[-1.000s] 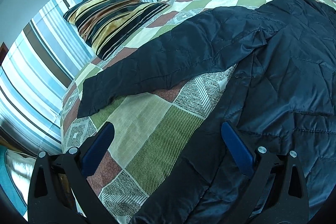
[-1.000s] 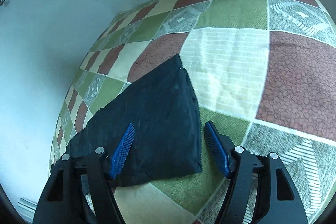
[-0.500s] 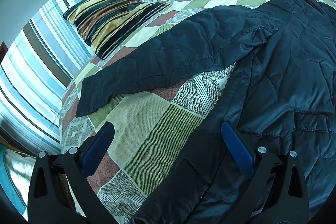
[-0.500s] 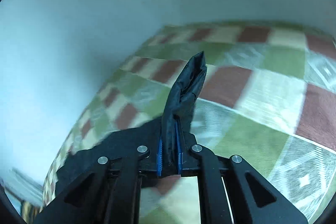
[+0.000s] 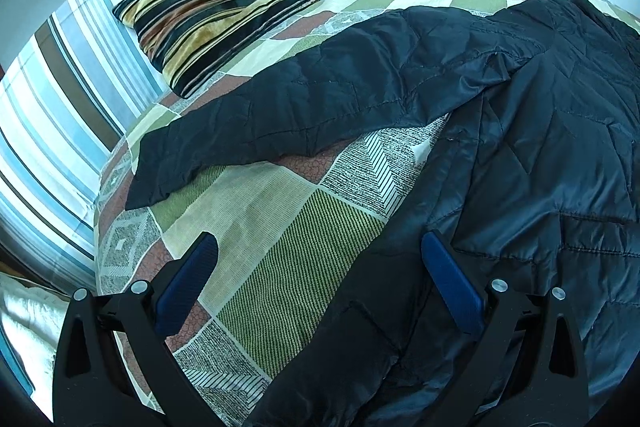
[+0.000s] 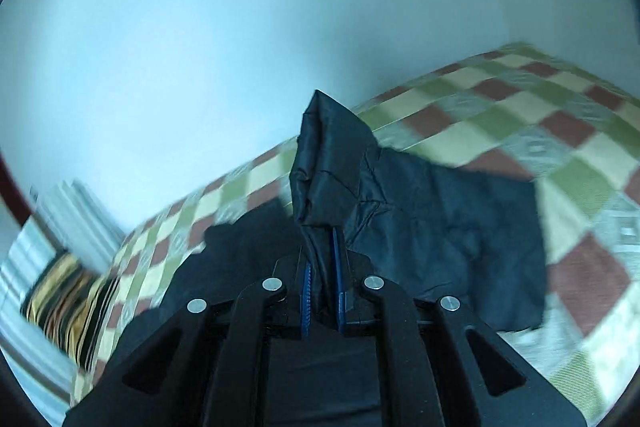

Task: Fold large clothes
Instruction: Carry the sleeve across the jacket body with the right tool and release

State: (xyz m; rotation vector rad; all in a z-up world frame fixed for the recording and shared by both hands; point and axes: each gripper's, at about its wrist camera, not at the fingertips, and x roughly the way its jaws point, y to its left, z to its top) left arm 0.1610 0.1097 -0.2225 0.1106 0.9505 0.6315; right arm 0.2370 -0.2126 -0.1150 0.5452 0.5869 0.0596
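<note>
A large black quilted jacket (image 5: 540, 155) lies spread on the bed, one sleeve (image 5: 320, 99) stretched out to the left toward the pillow. My left gripper (image 5: 316, 259) is open and empty, low over the bedspread at the jacket's left edge. In the right wrist view my right gripper (image 6: 322, 263) is shut on the end of the jacket's other sleeve (image 6: 328, 163) and holds it lifted above the bed, the rest of the jacket (image 6: 448, 227) trailing below it.
The bed has a green, brown and cream patchwork bedspread (image 5: 280, 227). A gold and black striped pillow (image 5: 200, 23) leans on a blue striped headboard cushion (image 5: 60, 87). A pale wall (image 6: 280, 27) runs along the bed's far side.
My right gripper closed on the sleeve end, lifted it off the bedspread and swung it over toward the jacket body. The left gripper has stayed still and open.
</note>
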